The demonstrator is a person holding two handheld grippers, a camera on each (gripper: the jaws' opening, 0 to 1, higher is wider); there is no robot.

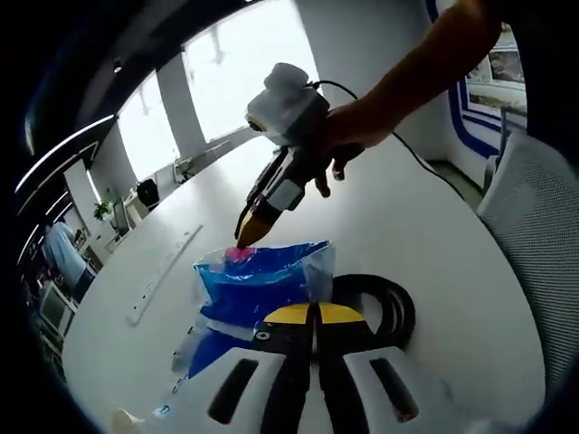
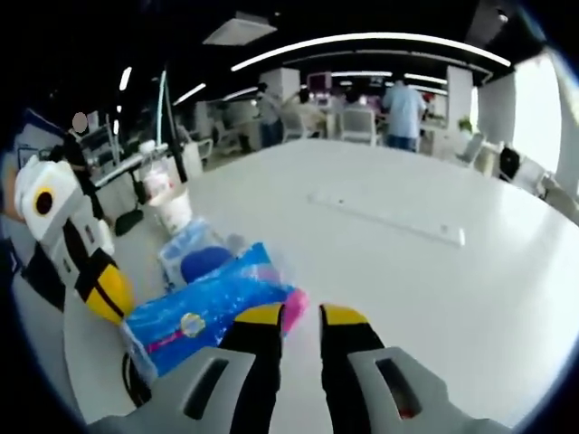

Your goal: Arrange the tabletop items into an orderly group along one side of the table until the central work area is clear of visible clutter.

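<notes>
Cable (image 1: 391,303) coils beside blue packet (image 1: 258,282); cup (image 2: 172,212) behind.

Both grippers, left gripper (image 1: 314,316) and right gripper (image 2: 302,318), have white bodies, black jaws and yellow tips; a black cable (image 1: 412,149) trails from one.

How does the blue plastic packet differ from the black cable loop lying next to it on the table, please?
The blue packet is a flat, glossy, bright blue pouch with a pink end; the black cable loop is a thin, dark, open ring. The right tool has its tips at the packet's pink end, while nothing touches the cable loop. Both lie on the white table.
</notes>
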